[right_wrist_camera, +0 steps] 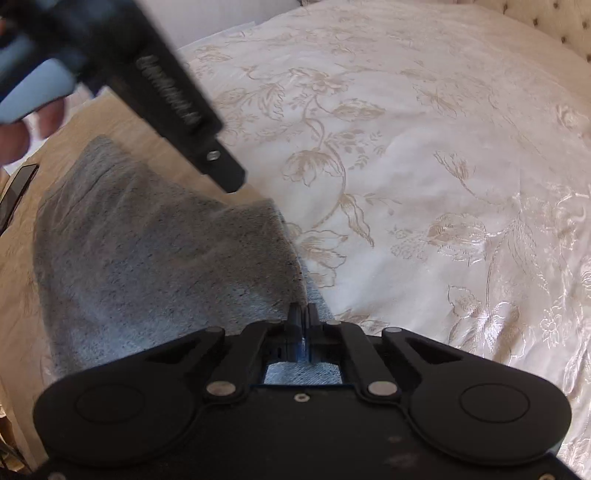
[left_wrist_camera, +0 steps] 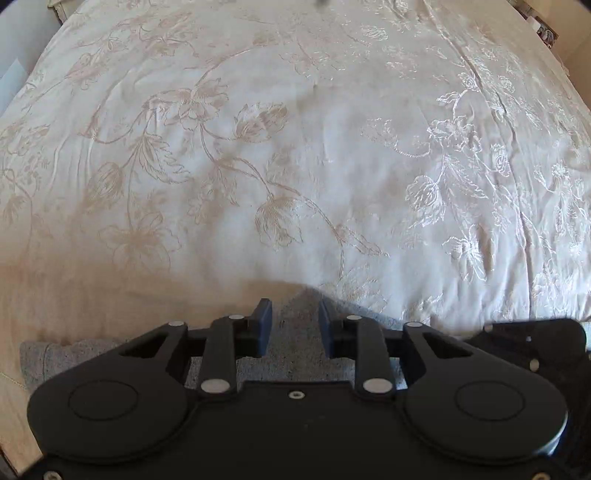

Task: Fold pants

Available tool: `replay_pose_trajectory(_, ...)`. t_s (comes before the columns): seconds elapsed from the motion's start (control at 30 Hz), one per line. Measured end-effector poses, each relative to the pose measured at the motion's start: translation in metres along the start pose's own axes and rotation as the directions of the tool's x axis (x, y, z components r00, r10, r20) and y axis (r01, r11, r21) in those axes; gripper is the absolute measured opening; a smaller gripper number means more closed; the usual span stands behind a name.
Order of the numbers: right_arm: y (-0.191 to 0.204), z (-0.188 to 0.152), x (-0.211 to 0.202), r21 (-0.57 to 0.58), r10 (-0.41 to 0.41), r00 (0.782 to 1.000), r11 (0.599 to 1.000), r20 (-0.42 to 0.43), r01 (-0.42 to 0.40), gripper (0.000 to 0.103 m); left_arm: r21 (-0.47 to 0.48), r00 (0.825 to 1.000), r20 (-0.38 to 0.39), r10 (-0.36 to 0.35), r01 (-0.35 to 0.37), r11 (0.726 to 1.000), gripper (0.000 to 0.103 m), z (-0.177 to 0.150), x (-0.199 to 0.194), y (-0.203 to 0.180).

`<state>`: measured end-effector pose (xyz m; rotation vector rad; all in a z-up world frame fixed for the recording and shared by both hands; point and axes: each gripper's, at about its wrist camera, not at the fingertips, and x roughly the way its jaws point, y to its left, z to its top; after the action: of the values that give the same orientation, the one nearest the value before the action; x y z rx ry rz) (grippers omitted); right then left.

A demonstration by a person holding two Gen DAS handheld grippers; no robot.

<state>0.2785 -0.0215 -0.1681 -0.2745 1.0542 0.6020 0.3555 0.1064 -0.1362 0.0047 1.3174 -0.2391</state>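
The grey pants [right_wrist_camera: 147,258] lie in a bunched fold on the near left part of the bed. My right gripper [right_wrist_camera: 303,314] is shut on the pants, pinching the right edge of the fold so the cloth tents up toward its tips. In the left wrist view my left gripper [left_wrist_camera: 294,319] hovers just above the pants [left_wrist_camera: 295,347], its blue pads [left_wrist_camera: 264,317] open, with only cloth lying below the gap. The left gripper's black body [right_wrist_camera: 166,92] shows blurred at the upper left of the right wrist view, held by a hand [right_wrist_camera: 22,136].
A cream bedspread [left_wrist_camera: 295,147] with a floral pattern covers the whole bed. A tufted headboard [right_wrist_camera: 554,33] stands at the far right. A dark flat object [right_wrist_camera: 18,184] lies at the bed's left edge. The right gripper's body [left_wrist_camera: 535,343] sits close beside the left one.
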Motion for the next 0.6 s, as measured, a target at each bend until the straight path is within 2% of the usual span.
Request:
replay_pose_trajectory(0.03, 0.005, -0.002, -0.006, -0.007, 0.006, 1.000, 1.000, 0.008, -0.006, 0.004, 0.008, 1.000, -0.005, -0.003, 0.003, 1.000, 0.044, 0.003, 0.002, -0.004)
replay_pose_trajectory(0.13, 0.020, -0.013, -0.014, 0.020, 0.033, 0.999, 0.999, 0.013, -0.033, 0.004, 0.049, 0.999, -0.052, 0.001, 0.001, 0.999, 0.046, 0.006, 0.015, -0.019)
replay_pose_trajectory(0.23, 0.034, -0.023, -0.015, 0.015, 0.040, 0.999, 0.999, 0.001, -0.040, 0.004, 0.130, 0.994, -0.088, 0.072, -0.060, 0.990, 0.049, 0.006, 0.035, -0.038)
replay_pose_trajectory(0.33, 0.039, -0.027, -0.013, 0.044, 0.047, 0.999, 0.998, -0.001, -0.046, 0.004, 0.259, 0.977, -0.103, 0.187, -0.155, 0.953, 0.049, -0.001, 0.053, -0.058)
replay_pose_trajectory(0.4, 0.038, -0.028, -0.016, 0.071, 0.040, 0.999, 0.997, 0.009, -0.040, 0.004, 0.347, 0.962, -0.107, 0.250, -0.199, 0.916, 0.048, -0.010, 0.064, -0.069)
replay_pose_trajectory(0.47, 0.037, -0.029, -0.016, 0.087, 0.031, 0.999, 0.996, 0.014, -0.032, 0.004, 0.385, 0.951, -0.113, 0.288, -0.225, 0.895, 0.012, -0.018, 0.075, -0.070)
replay_pose_trajectory(0.5, 0.036, -0.029, -0.016, 0.093, 0.021, 1.000, 0.995, 0.017, -0.023, 0.005, 0.360, 0.952, -0.109, 0.287, -0.232, 0.904, 0.012, -0.017, 0.078, -0.065)
replay_pose_trajectory(0.53, 0.035, -0.030, -0.017, 0.103, 0.008, 1.000, 0.995, 0.019, -0.009, 0.012, 0.302, 0.956, -0.118, 0.270, -0.224, 0.927, 0.012, -0.014, 0.080, -0.056)
replay_pose_trajectory(0.6, 0.027, -0.029, -0.018, 0.141, -0.035, 0.999, 0.990, 0.024, 0.032, 0.017, 0.133, 0.968, -0.152, 0.200, -0.180, 0.975, 0.012, -0.004, 0.079, -0.034)
